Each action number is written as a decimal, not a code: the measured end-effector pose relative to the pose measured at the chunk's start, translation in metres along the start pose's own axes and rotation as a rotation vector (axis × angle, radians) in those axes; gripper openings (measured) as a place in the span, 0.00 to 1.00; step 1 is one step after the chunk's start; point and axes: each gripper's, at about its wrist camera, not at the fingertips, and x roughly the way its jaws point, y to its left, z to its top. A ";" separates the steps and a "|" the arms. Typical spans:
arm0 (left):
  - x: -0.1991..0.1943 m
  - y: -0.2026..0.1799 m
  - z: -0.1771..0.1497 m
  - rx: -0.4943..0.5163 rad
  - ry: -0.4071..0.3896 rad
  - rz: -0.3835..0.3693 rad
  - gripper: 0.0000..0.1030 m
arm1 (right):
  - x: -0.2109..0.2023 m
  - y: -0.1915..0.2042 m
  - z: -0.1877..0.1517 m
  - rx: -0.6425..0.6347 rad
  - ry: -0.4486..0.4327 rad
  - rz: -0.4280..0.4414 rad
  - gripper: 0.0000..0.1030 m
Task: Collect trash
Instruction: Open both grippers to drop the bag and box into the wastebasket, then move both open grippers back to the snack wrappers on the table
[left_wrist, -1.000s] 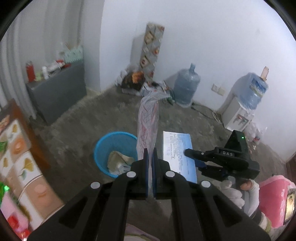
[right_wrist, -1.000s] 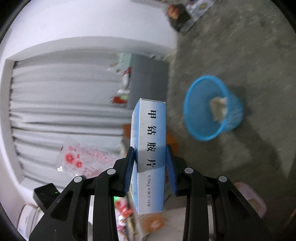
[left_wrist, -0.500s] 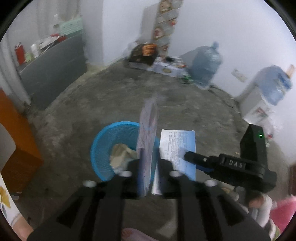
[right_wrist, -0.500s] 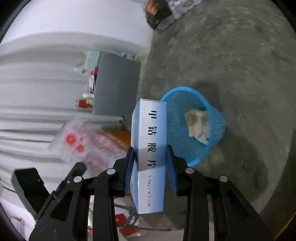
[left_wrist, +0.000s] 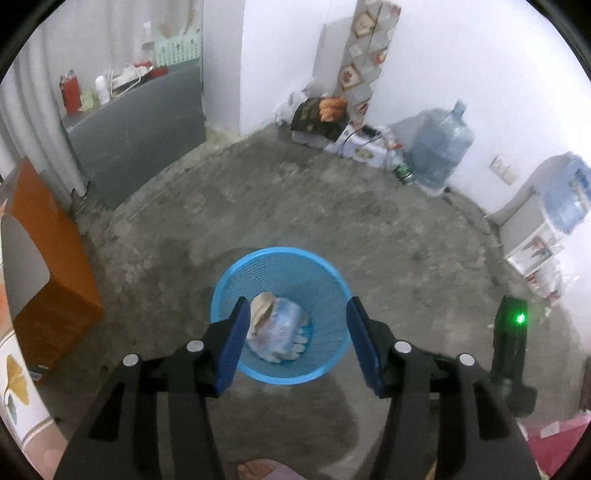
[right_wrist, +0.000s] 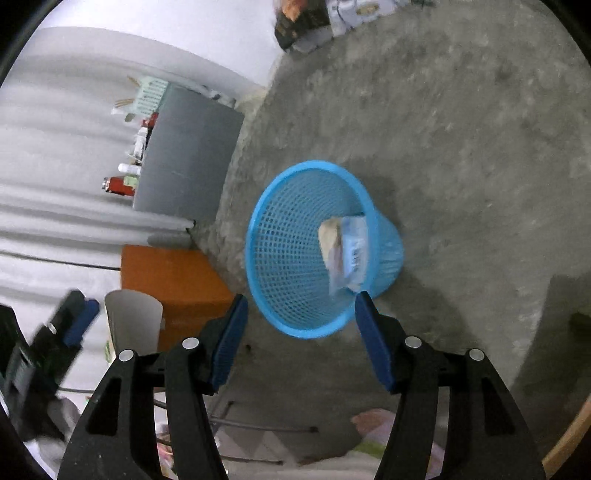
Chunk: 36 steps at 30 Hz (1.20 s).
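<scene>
Both grippers hang above the blue basket (left_wrist: 281, 258) on the concrete floor (left_wrist: 388, 236). The left gripper (left_wrist: 295, 332) and the right gripper (right_wrist: 300, 328) have just been opening; their fingers stand apart with nothing between them. The trash (left_wrist: 277, 328), crumpled paper, a wrapper and a box, lies inside the basket.
</scene>
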 end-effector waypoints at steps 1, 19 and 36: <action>-0.013 -0.003 -0.002 0.003 -0.021 -0.019 0.54 | -0.012 0.001 -0.006 -0.020 -0.023 -0.007 0.57; -0.261 0.016 -0.114 -0.098 -0.312 -0.061 0.61 | -0.147 0.123 -0.125 -0.581 -0.491 -0.148 0.92; -0.383 0.139 -0.302 -0.460 -0.452 0.250 0.66 | -0.099 0.194 -0.209 -0.802 -0.072 0.161 0.92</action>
